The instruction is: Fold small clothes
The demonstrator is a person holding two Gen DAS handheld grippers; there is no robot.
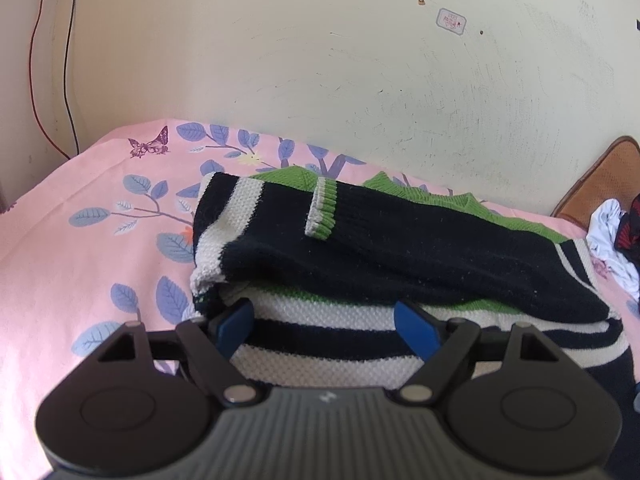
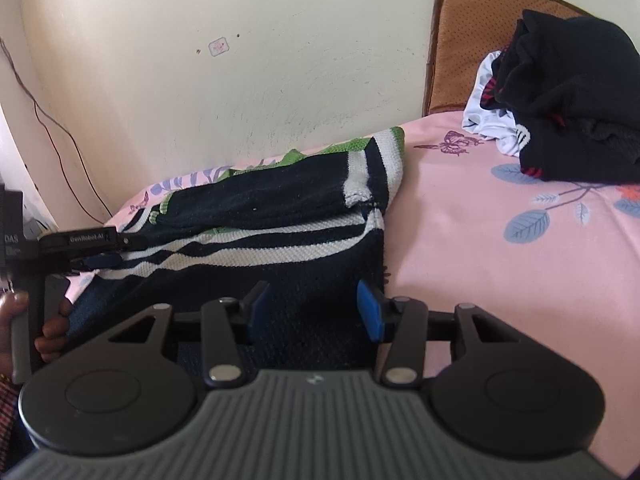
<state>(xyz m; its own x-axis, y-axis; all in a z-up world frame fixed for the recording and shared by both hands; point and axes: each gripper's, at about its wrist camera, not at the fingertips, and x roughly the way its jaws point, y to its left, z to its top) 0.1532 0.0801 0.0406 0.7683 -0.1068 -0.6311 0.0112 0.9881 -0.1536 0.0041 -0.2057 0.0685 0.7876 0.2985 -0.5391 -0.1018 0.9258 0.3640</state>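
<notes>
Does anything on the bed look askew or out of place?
The sweater is folded unevenly, its green collar sticking out behind. A loose clothes heap sits unfolded by the headboard.

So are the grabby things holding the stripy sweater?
No. The left tool and the right tool both stand open over the striped sweater, their blue pads apart and not pinching the knit. Nothing is held.

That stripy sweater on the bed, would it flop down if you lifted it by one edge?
Probably yes. The sweater is soft knit, and its folded sleeves already sag over the body, so it would likely droop and unfold. It looks thick, so perhaps a bit heavy for its size. Its bumpy knit probably would not slip from the claw.
</notes>
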